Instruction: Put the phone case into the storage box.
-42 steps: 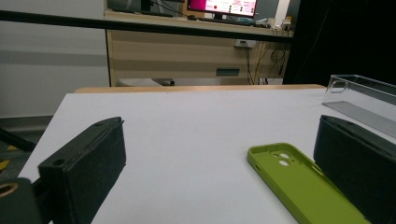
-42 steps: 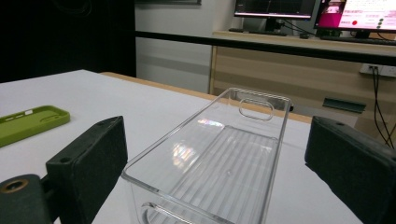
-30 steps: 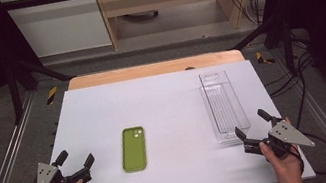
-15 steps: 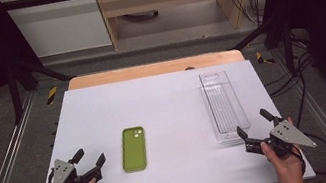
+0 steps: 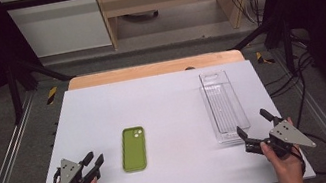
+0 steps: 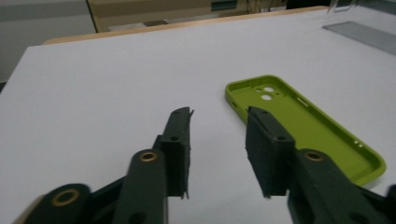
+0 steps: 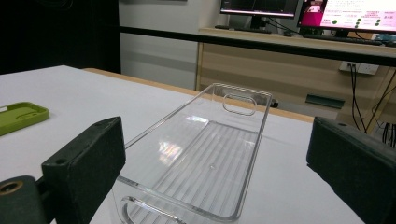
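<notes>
clear tray (image 5: 224, 106) bare inside, both grippers (image 5: 94, 165) (image 5: 253, 132) spread, green phone case (image 5: 134, 148) beside

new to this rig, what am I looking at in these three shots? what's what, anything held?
No robot arm here: a person holds a handheld pair of tongs in each hand and works at a white table.

The high view is from a fixed camera above the person's side, looking forward and down. The left tongs are at the lower left, the right tongs at the lower right.

The other two shots come from cameras riding on the tongs themselves, looking along their black jaws.

On the table lie a green phone case, hollow side up, and a clear plastic tray, which looks empty.

The left tongs are open, with the case just beside them, not gripped. The right tongs are wide open, facing the tray's near end. Nothing is held.
</notes>
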### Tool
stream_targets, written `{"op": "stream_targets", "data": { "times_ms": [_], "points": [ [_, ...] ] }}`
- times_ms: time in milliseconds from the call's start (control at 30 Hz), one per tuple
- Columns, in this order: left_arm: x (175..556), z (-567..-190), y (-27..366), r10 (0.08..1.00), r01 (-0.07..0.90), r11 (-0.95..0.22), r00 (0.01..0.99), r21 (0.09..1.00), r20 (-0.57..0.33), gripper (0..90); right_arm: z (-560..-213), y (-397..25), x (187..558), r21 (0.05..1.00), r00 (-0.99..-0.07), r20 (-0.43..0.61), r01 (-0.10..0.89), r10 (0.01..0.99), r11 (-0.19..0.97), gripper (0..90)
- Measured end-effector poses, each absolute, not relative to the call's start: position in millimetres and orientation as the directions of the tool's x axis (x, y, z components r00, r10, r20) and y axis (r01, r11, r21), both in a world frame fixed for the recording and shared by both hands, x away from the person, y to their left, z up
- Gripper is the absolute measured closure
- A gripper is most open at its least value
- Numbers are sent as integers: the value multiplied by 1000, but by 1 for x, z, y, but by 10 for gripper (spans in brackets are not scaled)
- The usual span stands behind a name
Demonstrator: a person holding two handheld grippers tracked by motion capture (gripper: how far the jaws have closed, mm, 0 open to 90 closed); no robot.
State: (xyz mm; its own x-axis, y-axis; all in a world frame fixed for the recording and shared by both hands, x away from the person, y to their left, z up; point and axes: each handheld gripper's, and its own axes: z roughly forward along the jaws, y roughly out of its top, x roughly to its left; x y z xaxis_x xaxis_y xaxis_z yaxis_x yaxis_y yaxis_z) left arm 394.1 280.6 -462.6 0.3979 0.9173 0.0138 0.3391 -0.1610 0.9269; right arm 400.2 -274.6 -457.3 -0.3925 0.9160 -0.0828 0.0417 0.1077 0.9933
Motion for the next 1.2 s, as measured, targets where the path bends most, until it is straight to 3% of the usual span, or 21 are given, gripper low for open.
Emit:
{"op": "stream_targets", "data": {
  "times_ms": [67, 133, 400, 1200],
  "points": [
    [393, -462, 280, 921, 344, -170, 390, 923, 24, 653, -457, -275, 400, 993, -391, -82, 41, 917, 106, 49],
    [393, -462, 280, 924, 359, -178, 380, 916, 30, 754, -457, -275, 400, 993, -388, -85, 40, 918, 109, 49],
    [393, -463, 279, 919, 434, -180, 395, 883, -7, 887, -458, -275, 400, 993, -384, -82, 42, 919, 107, 49],
    [408, -457, 258, 889, 531, -276, 458, 802, 3, 900, -456, -277, 399, 999, -391, -28, 31, 920, 44, 49]
  ]
}}
